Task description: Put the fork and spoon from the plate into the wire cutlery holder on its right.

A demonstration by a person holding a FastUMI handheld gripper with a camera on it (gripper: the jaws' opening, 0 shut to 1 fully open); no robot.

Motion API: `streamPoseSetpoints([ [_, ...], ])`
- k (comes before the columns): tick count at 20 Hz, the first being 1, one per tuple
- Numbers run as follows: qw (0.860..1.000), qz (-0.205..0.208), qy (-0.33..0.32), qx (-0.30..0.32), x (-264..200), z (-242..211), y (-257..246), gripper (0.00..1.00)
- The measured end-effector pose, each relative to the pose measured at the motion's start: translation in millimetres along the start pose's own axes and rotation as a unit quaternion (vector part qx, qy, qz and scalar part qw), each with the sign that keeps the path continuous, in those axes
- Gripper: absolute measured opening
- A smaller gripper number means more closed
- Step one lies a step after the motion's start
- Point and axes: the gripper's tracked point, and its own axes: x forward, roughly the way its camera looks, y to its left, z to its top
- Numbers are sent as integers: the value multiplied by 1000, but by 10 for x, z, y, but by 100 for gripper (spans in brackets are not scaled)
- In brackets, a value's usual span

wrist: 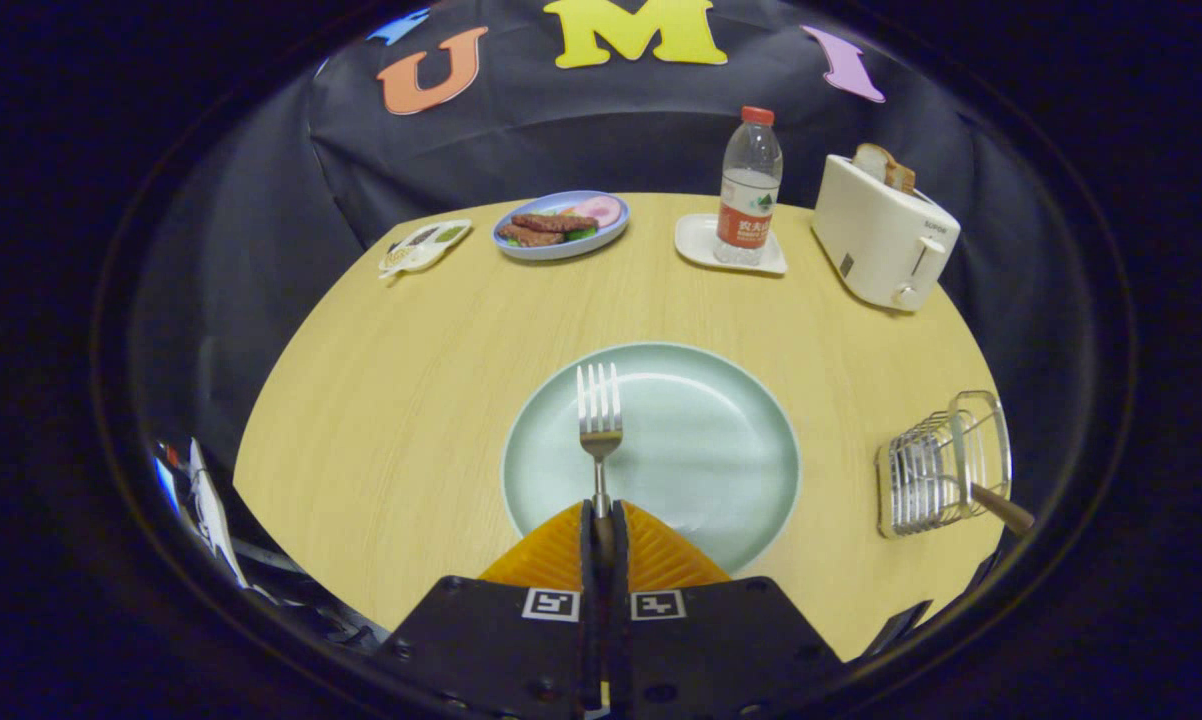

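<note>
Gripper point(602, 520) closed on 1 fork point(599, 420), tines pointing forward above the green plate point(741, 450).
1 wire cutlery holder point(936, 470) stands right of the plate on the desk point(411, 380), 1 wooden handle point(1001, 507) protruding.

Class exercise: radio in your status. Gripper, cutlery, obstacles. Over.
Gripper shut on fork handle, tines ahead over green plate. Wire holder right of plate, a brown handle already sticking out. Bare tabletop between plate and holder.
</note>
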Motion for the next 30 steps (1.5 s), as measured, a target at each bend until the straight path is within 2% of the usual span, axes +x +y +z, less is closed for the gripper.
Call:
streamPoseSetpoints([
  [13,999,14,-34,-2,-1028,113,-1177,4],
  [18,999,-16,-32,24,-1176,147,-1799,4],
  [22,998,-40,28,41,-1174,4,-2137,4],
  [26,994,-7,96,57,-1176,-68,-2111,4],
  [28,993,-25,108,43,-1194,-26,-2217,4],
  [30,990,-23,131,47,-1197,-11,-2184,4],
])
